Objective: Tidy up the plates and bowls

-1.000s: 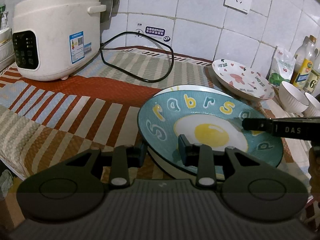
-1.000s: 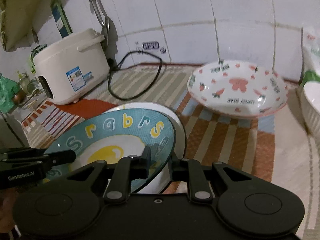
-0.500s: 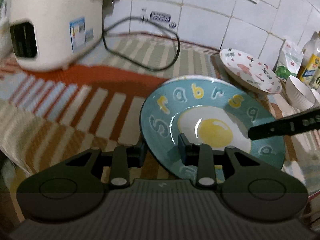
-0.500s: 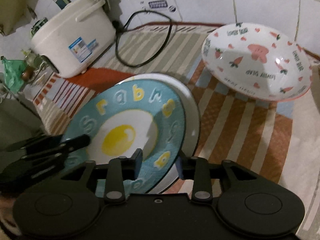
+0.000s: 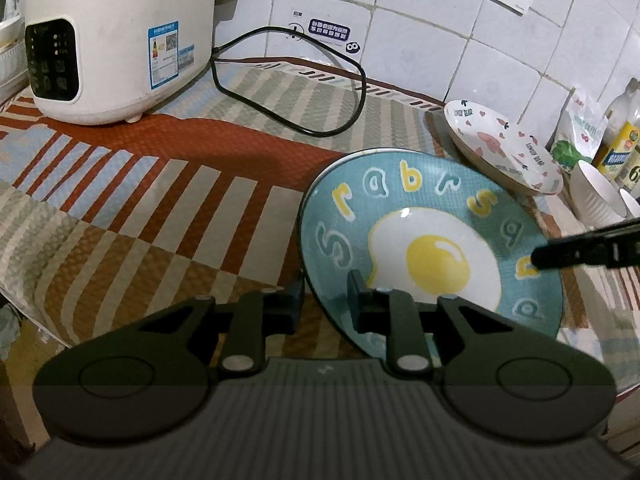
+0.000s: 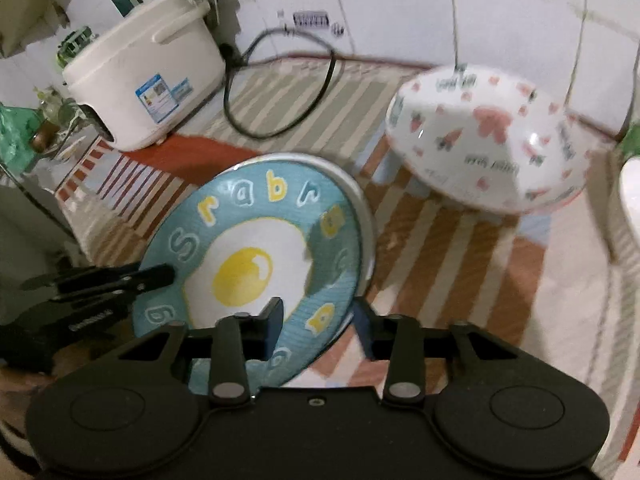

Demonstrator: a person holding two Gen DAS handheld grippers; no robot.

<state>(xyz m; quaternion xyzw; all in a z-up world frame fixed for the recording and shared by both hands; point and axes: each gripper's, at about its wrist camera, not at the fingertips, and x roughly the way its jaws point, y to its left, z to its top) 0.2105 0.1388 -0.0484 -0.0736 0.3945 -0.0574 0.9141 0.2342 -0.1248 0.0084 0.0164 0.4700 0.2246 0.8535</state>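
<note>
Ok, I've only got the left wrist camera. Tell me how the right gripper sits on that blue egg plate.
Observer: The right gripper has just closed its jaws on the blue plate at its near rim, one finger over the face and the other outside the edge.
Operator: Now check what's under the plate.
Observer: A white plate lies below it. Its rim shows just past the blue plate's right edge.
</note>
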